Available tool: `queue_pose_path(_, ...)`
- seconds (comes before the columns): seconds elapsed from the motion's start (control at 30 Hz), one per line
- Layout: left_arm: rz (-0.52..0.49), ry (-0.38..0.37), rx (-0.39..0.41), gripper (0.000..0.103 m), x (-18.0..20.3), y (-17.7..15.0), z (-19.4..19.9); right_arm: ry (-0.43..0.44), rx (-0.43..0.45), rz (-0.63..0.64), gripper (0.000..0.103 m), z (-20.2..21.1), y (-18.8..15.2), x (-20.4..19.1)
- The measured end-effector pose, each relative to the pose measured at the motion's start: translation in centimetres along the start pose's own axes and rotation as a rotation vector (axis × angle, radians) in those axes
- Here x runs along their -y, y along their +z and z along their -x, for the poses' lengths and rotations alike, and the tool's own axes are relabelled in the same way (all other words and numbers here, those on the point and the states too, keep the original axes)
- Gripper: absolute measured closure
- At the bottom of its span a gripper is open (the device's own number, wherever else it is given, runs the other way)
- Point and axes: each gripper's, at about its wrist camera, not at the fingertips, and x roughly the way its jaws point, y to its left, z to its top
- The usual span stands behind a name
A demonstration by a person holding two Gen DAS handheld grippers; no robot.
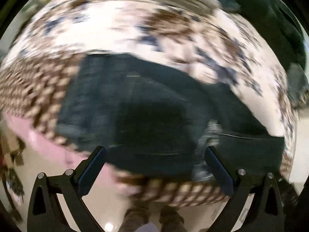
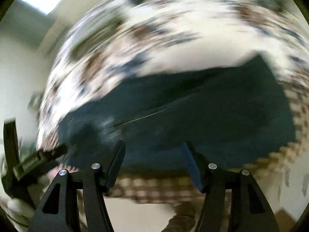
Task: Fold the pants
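One pair of dark pants [image 1: 146,104] lies on one patterned bedspread [image 1: 119,27]; two grippers show, left gripper [image 1: 154,154], right gripper [image 2: 154,154].

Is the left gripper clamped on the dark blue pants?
No: the left gripper stands wide open above the dark blue pants, nothing between its fingers.

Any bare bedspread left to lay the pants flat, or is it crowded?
Free: the patterned bedspread beyond the dark pants, up to a dark heap at the far right. Crowded: the near edge, where the pants lie under both open grippers, left gripper and right gripper. Blur hides detail.
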Motion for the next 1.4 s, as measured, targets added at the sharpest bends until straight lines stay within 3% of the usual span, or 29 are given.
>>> queue_pose_path(0.1, -0.073, -0.003, -0.024, 0.000, 4.1, 0.7, -2.4, 0.042, 0.040, -0.110, 0.037, 1.8, 2.8, 6.5)
queue_pose_path(0.17, -0.108, 0.017, -0.052, 0.002, 6.4, 0.8, -4.3, 0.104, 0.005, -0.146, 0.032, 0.6, 4.9, 10.7)
queue_pose_path(0.23, -0.131, 0.045, -0.075, 0.003, 7.9, 0.8, -5.8, 0.033, -0.017, -0.179, 0.032, -0.9, 6.4, 13.7)
queue_pose_path(0.27, -0.135, 0.064, -0.081, 0.003, 8.2, 0.8, -6.2, -0.068, -0.034, -0.166, 0.035, -1.8, 6.8, 15.1)
queue_pose_path(0.3, -0.137, 0.077, -0.087, 0.003, 8.5, 0.7, -6.6, -0.231, -0.045, -0.153, 0.034, -2.5, 7.0, 16.5)
queue_pose_path(0.33, -0.135, 0.088, -0.094, 0.003, 8.7, 0.5, -6.8, -0.278, -0.064, -0.151, 0.034, -3.0, 7.0, 17.7)
queue_pose_path(0.43, -0.125, 0.103, -0.110, 0.003, 9.1, 0.2, -7.1, -0.169, -0.071, -0.204, 0.034, -2.5, 6.2, 19.9)
queue_pose_path(0.53, -0.143, 0.101, -0.125, 0.004, 10.0, -0.2, -7.6, -0.165, -0.053, -0.194, 0.033, -1.5, 4.9, 20.1)
queue_pose_path(0.57, -0.153, 0.086, -0.128, 0.017, 10.4, -0.4, -7.9, -0.156, -0.047, -0.196, 0.033, -1.3, 4.4, 20.1)
queue_pose_path(0.6, -0.166, 0.083, -0.125, 0.048, 10.8, -0.5, -8.2, -0.146, -0.044, -0.199, 0.033, -1.0, 4.4, 20.1)
queue_pose_path(0.63, -0.196, 0.083, -0.120, 0.067, 11.3, -0.7, -8.5, -0.143, -0.043, -0.200, 0.033, -0.9, 4.2, 19.8)
queue_pose_path(0.7, -0.273, 0.136, -0.083, 0.087, 12.5, -1.0, -9.0, -0.138, -0.046, -0.201, 0.033, -0.6, 3.9, 20.1)
queue_pose_path(0.8, -0.325, 0.149, -0.022, 0.094, 13.1, -1.3, -8.5, -0.142, -0.050, -0.194, 0.033, -0.7, 4.0, 19.6)
queue_pose_path(0.93, -0.302, 0.103, 0.068, 0.098, 12.5, -0.3, -5.9, -0.157, -0.062, -0.165, 0.033, -1.4, 4.7, 18.5)
queue_pose_path(0.97, -0.292, 0.104, 0.083, 0.103, 12.3, 0.2, -5.6, -0.169, -0.064, -0.151, 0.033, -1.7, 4.9, 18.0)
queue_pose_path(1.1, -0.238, 0.084, 0.124, 0.103, 11.6, 2.2, -4.7, -0.204, -0.067, -0.084, 0.033, -1.6, 5.2, 16.4)
queue_pose_path(1.17, -0.219, 0.018, 0.073, 0.100, 11.5, 2.8, -5.1, -0.228, -0.069, -0.055, 0.033, -1.7, 5.2, 15.6)
queue_pose_path(1.27, -0.232, 0.007, 0.049, 0.100, 12.0, 2.2, -5.0, -0.269, -0.084, -0.003, 0.033, -2.0, 5.1, 14.2)
queue_pose_path(1.33, -0.250, 0.019, 0.047, 0.085, 12.5, 1.4, -5.0, -0.283, -0.090, 0.031, 0.033, -2.4, 5.0, 13.3)
queue_pose_path(1.4, -0.245, 0.009, 0.027, 0.030, 12.6, 1.0, -5.7, -0.308, -0.092, 0.069, 0.033, -2.8, 4.7, 12.4)
